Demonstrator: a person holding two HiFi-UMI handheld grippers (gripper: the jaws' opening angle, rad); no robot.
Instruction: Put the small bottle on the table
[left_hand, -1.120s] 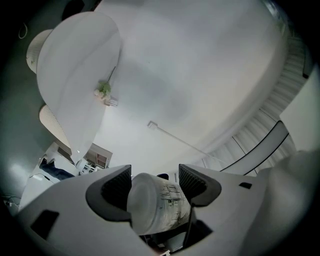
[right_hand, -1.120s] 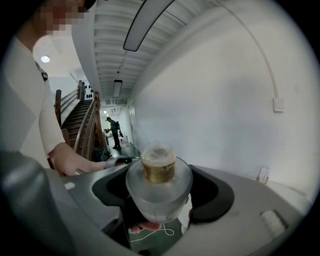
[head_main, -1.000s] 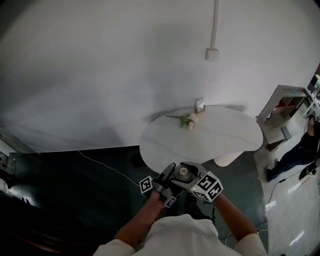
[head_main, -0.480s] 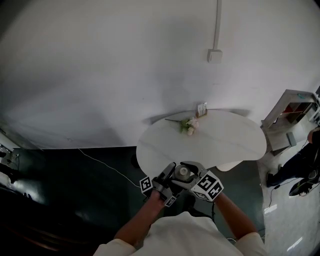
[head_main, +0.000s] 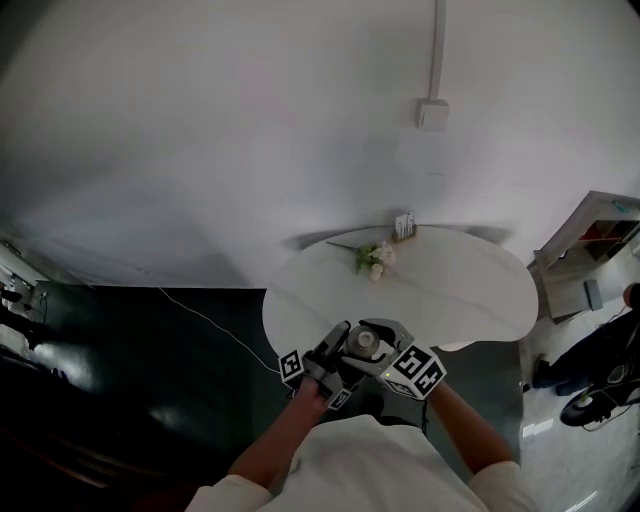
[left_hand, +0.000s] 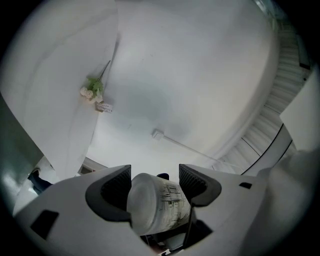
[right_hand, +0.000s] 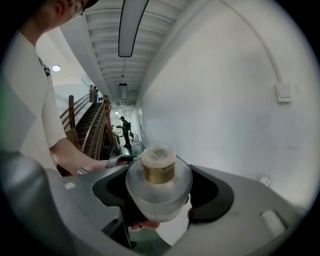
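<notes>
The small bottle (head_main: 359, 341) is clear glass with a gold neck and sits between both grippers at chest height, short of the round white table (head_main: 450, 295). The left gripper view shows its pale base and printed side (left_hand: 156, 204), pinched by my left gripper (left_hand: 154, 186). In the right gripper view its gold neck (right_hand: 158, 169) points up, and my right gripper (right_hand: 159, 194) is closed round the bottle's shoulders. In the head view the left gripper (head_main: 338, 350) and right gripper (head_main: 374, 336) meet just before the table's near edge.
A sprig of white flowers (head_main: 372, 260) and a small card stand (head_main: 404, 226) lie at the table's far side by the wall. A thin cable (head_main: 205, 322) runs over the dark floor to the left. At the right are a white shelf unit (head_main: 600, 245) and a person (head_main: 600, 365).
The table has drawn slightly nearer and shifted left in the head view. Both grippers keep the same hold on the bottle.
</notes>
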